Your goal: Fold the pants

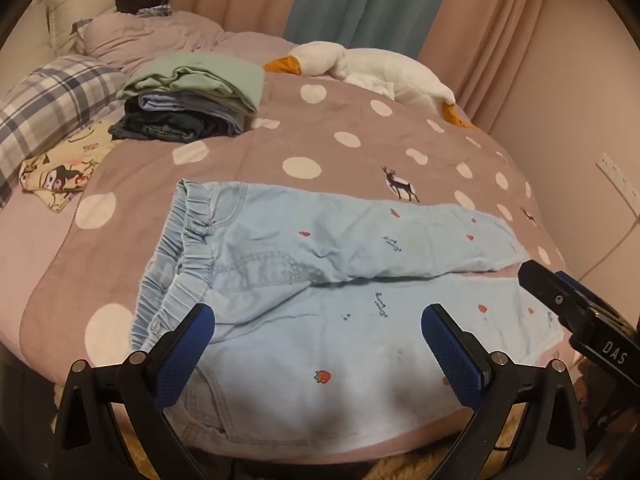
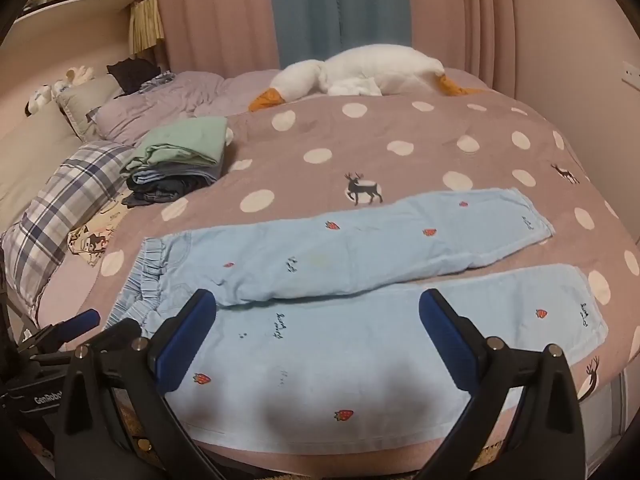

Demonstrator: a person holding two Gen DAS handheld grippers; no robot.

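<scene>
Light blue pants (image 1: 320, 280) with small strawberry prints lie flat on the mauve polka-dot blanket (image 1: 320, 140), elastic waistband to the left, both legs spread to the right. They also show in the right wrist view (image 2: 360, 280). My left gripper (image 1: 318, 320) is open and empty, hovering over the near leg close to the waistband. My right gripper (image 2: 318, 308) is open and empty over the near leg's middle. The right gripper's body shows at the right edge of the left wrist view (image 1: 580, 312); the left gripper's body shows at the lower left of the right wrist view (image 2: 60, 344).
A stack of folded clothes (image 1: 192, 100) with a green item on top sits at the back left. A plaid pillow (image 1: 52, 100) and a patterned cloth (image 1: 64, 168) lie at the left. A white goose plush (image 1: 372, 68) lies at the back. The near bed edge runs just below the pants.
</scene>
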